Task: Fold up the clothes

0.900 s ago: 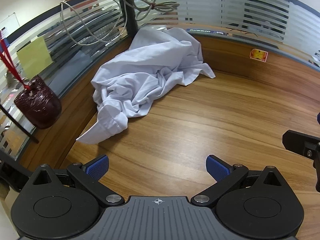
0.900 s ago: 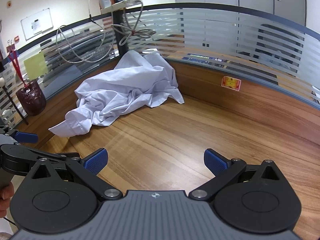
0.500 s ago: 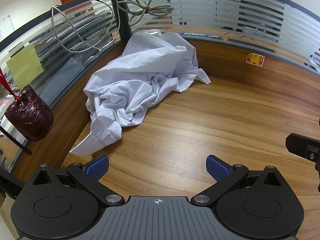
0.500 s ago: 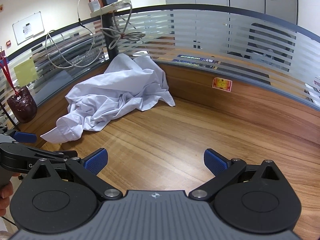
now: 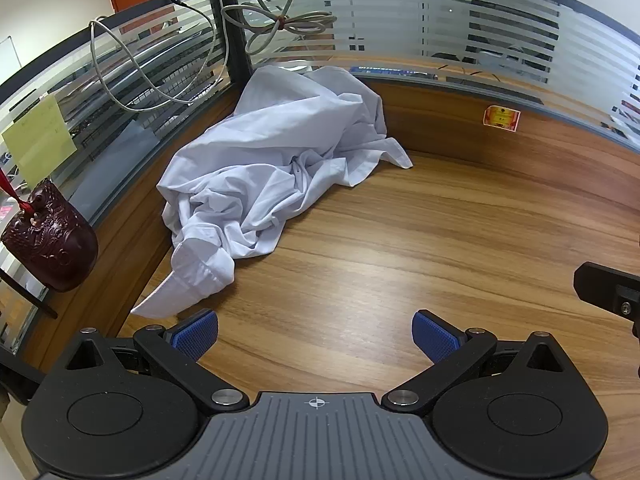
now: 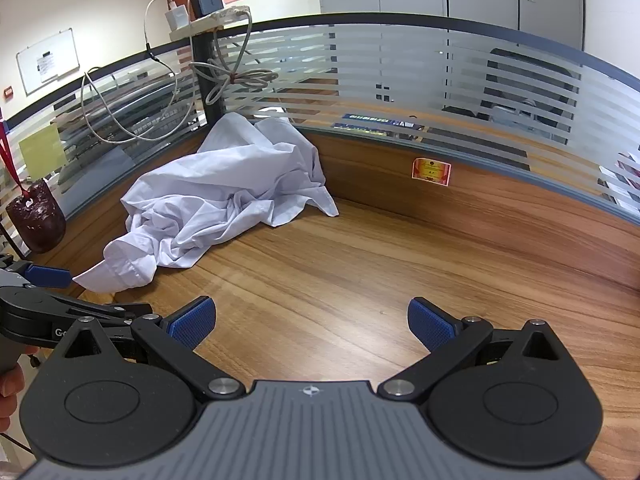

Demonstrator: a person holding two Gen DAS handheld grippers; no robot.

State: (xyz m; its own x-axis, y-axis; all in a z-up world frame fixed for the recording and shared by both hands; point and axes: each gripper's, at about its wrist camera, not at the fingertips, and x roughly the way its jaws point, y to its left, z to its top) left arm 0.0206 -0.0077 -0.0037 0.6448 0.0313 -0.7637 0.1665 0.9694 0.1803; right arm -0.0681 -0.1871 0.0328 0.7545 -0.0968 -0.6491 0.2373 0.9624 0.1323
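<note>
A crumpled white shirt lies in a heap in the far left corner of the wooden desk, one cuffed sleeve trailing toward me. It also shows in the right wrist view. My left gripper is open and empty above the desk, its left pad close to the sleeve end. My right gripper is open and empty, farther from the shirt. The left gripper's finger shows at the left edge of the right wrist view, near the sleeve tip.
A striped glass partition curves around the desk's far side. Loose cables hang on it above the shirt. A dark red carved pot stands at the left. A small red sticker is on the wooden wall.
Both grippers have pulled back and tilted a little, so the shirt sits slightly farther away and more to the right in the left view. The shirt has not moved. Both jaws stay open.
</note>
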